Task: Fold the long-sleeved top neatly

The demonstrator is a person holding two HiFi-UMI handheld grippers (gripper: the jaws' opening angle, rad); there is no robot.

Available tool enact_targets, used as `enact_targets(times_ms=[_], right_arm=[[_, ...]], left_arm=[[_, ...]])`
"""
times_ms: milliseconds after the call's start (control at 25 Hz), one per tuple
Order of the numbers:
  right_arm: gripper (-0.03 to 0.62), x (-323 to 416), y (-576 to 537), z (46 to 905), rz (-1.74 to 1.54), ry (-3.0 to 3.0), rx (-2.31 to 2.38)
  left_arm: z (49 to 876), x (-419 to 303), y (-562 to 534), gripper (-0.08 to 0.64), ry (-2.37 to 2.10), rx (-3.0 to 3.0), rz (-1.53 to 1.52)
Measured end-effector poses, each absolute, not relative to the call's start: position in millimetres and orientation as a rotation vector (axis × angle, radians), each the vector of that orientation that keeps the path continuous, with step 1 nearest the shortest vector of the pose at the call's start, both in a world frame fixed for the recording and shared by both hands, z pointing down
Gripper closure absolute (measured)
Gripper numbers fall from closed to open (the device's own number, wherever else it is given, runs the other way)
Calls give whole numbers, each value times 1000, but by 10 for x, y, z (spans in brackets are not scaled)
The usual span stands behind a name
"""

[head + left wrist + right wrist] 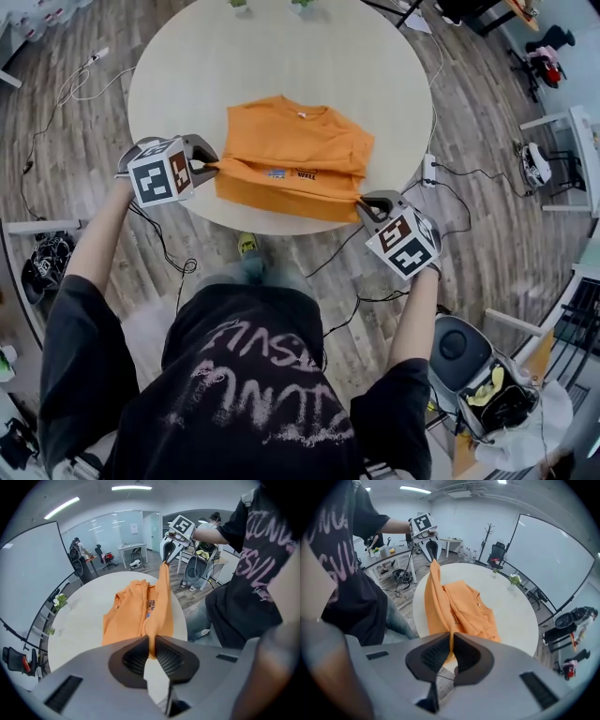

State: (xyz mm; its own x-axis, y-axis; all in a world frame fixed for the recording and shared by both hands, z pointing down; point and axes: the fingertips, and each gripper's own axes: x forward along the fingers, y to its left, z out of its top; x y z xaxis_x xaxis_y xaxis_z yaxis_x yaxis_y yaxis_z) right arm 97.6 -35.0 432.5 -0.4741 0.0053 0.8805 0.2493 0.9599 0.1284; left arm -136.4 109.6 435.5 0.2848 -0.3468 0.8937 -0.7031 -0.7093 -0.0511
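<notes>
The left gripper (214,167) and right gripper (362,201) are clamped on the orange top (295,141). Its edge, taut between them, should fold straight.

The two ends of the orange top's (295,150) near edge are hidden inside the left tongs (151,652) and the right tongs (451,649), both clamped on the cloth, and its sleeves cannot be told apart among the folds. The small print (291,172) on the top's lifted edge is too small to read. Beyond the top, the worktop's (187,66) far rim and two small plants (239,5) are cut off by the head view's upper edge.
</notes>
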Motion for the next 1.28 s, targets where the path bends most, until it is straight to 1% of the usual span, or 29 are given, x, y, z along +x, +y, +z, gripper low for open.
enact_targets(times_ms=[560,960,1280], right_arm=[[563,443,-1215,4282,-295,-2051,-229],[560,48,-1661,4869,-248,-2016,-315],[558,-107,-1870,5261,-176,-2022,-352]], left_arm=[[4340,-1810,328,509,-969,2165,1269],[5028,-2142,17,506,-967,2007,1185],[5383,-2295,-205,500,-1010,1925,1125]])
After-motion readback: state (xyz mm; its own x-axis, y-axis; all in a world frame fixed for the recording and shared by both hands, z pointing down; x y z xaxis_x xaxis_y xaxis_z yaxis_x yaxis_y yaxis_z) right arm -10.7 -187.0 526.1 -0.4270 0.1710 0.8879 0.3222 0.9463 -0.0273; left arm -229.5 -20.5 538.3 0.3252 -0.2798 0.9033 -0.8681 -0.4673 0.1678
